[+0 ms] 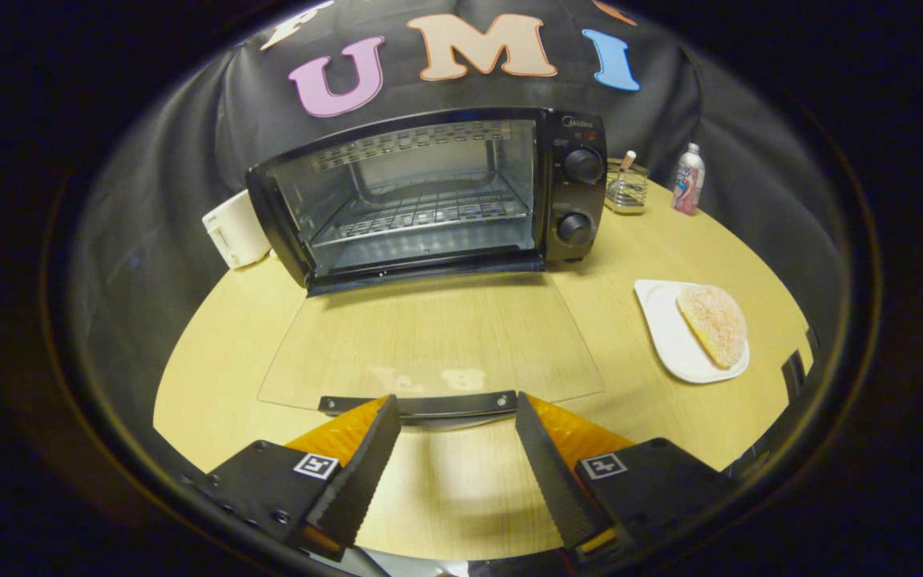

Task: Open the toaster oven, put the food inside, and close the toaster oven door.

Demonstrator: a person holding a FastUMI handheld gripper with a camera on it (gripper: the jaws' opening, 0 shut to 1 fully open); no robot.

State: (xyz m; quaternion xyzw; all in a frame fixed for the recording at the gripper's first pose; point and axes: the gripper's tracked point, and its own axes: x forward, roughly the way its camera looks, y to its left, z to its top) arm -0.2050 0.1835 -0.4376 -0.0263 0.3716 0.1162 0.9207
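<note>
The gripper (457, 417) is spread wide and empty, its fingertips just short of the door handle (417, 403). The glass door (429, 340) lies fully open on the table (213, 377). The bread slice (712, 323) waits on a plate (666, 320) near the table's right edge. Beyond, the toaster oven (429, 196) stands empty, so loading and closing remain.

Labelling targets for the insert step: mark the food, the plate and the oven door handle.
food (713, 324): gripper view, middle of its top surface.
plate (664, 327): gripper view, bare part beside the food.
door handle (429, 402): gripper view, middle of the bar, just ahead of the open claw (455, 417).
</note>
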